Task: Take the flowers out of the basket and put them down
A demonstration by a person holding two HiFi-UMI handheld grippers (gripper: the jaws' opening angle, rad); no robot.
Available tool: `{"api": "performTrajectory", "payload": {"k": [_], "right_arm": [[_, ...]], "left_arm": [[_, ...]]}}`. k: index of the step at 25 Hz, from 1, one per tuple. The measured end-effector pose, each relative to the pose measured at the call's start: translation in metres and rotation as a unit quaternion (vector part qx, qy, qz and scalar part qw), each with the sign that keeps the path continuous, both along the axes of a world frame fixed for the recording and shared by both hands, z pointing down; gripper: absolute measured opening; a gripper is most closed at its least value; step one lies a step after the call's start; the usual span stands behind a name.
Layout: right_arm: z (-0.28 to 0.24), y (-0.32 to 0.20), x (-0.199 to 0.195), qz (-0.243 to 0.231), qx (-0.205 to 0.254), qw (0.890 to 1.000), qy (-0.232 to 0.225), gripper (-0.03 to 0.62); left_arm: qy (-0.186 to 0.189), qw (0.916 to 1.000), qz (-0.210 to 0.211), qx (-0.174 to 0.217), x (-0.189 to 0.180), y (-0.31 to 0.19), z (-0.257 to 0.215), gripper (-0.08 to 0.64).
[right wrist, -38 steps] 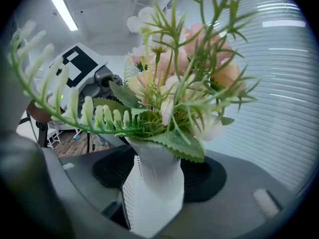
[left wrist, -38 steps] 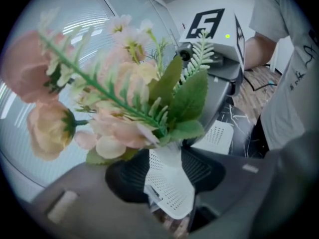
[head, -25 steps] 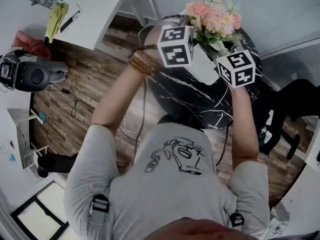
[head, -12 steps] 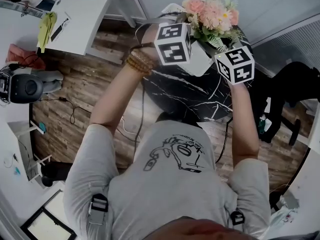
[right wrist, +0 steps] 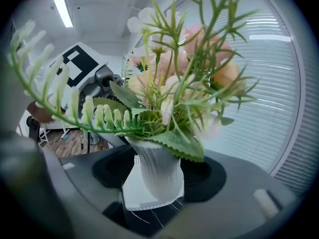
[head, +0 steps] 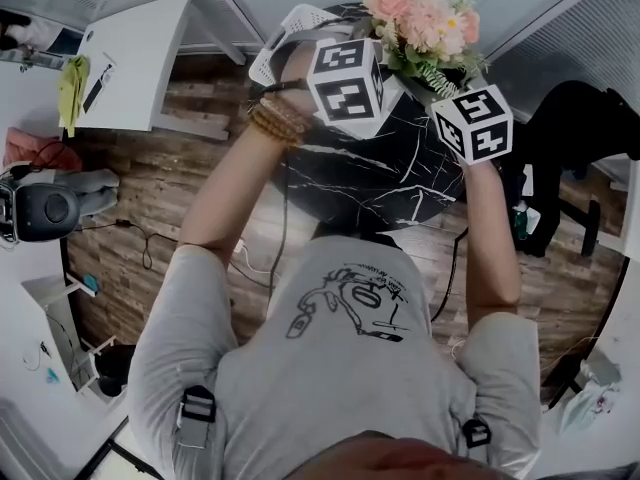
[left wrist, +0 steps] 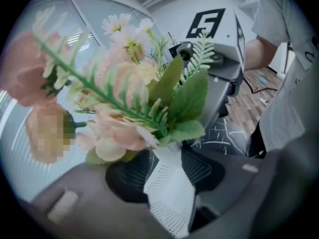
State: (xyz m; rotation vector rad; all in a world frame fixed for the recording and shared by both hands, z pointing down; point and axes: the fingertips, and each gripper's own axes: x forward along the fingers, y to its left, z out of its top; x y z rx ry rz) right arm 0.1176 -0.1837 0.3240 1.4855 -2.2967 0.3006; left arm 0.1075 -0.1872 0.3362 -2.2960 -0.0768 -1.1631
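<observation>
So the flowers (head: 425, 23) look to be out of the basket already. It's a bunch of pink and cream blooms with fern-like greenery, stems gathered in a white wrap (left wrist: 169, 183). The bunch is up in the air and roughly upright, above the far edge of the round black marbled surface (head: 370, 178), not resting on it as far as I can tell.

Both grippers have it by that wrap. The left gripper (left wrist: 164, 188) has its jaws closed in on the mesh part from one side. The right gripper (right wrist: 159, 183) is clamped on the ribbed part of the same wrap from the other side. The jaws aren't fully together on either one, they're just as wide as the wrap between them. In each gripper view you can see the other gripper's marker cube right behind the foliage, so the two are facing each other with the bunch between them.

The white slotted thing (head: 285, 28) at the far left edge of the surface is my guess for the basket, and the flowers are clear of it, off to its right.

So the lifting part is done. What's left is the putting down: lower the bunch onto a free patch of the surface, get it settled, then open both grippers and back off.
</observation>
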Motion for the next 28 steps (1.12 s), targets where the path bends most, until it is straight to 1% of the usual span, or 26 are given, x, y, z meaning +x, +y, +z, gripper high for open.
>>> {"api": "performTrajectory", "payload": {"k": [9,17,23,28], "right_arm": [[-0.001,0.042,0.053,0.05,-0.004,0.999,0.006,0.296],[-0.001,0.085,0.102,0.096,-0.01,0.995,0.008,0.296],[0.003,0.111,0.128,0.121,-0.014,0.993,0.009,0.296],[0.004,0.125,0.141,0.13,-0.014,0.991,0.007,0.296]], "left_arm": [[0.005,0.9987,0.05,-0.005,0.053,0.041,-0.001,0.201],[0.006,0.9954,0.095,-0.007,0.103,0.084,0.0,0.201],[0.007,0.9928,0.119,-0.014,0.129,0.11,0.004,0.201],[0.005,0.9917,0.127,-0.014,0.142,0.123,0.005,0.201]]}}
